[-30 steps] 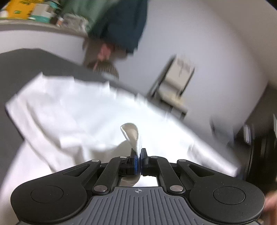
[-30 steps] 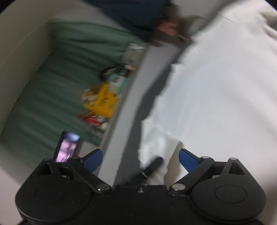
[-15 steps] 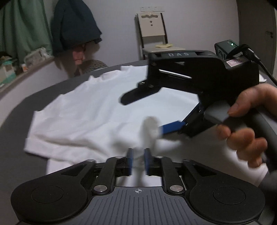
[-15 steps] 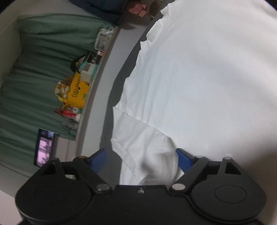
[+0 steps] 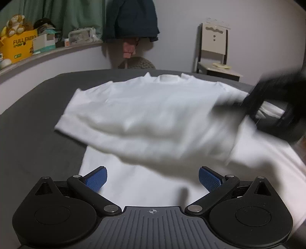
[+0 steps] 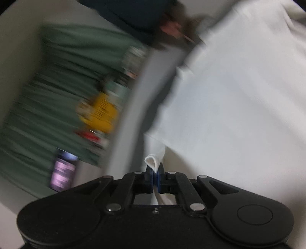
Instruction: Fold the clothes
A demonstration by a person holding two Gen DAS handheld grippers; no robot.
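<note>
A white T-shirt lies on the dark grey table, collar at the far side, with a blurred fold of cloth lifted across its near half. My left gripper is open and empty just above the shirt's near part. My right gripper is shut on a small loop of the shirt's white edge; the rest of the shirt spreads to the right. In the left wrist view the right gripper is a dark blur at the right, over the shirt.
A shelf at the back left carries a yellow box and other items before a green curtain. A dark jacket hangs on the wall. A chair stands at the back right.
My left gripper has let go of the cloth and opened wide. My right gripper, open before, has shut on the shirt's edge and is moving fast, blurring its view.
</note>
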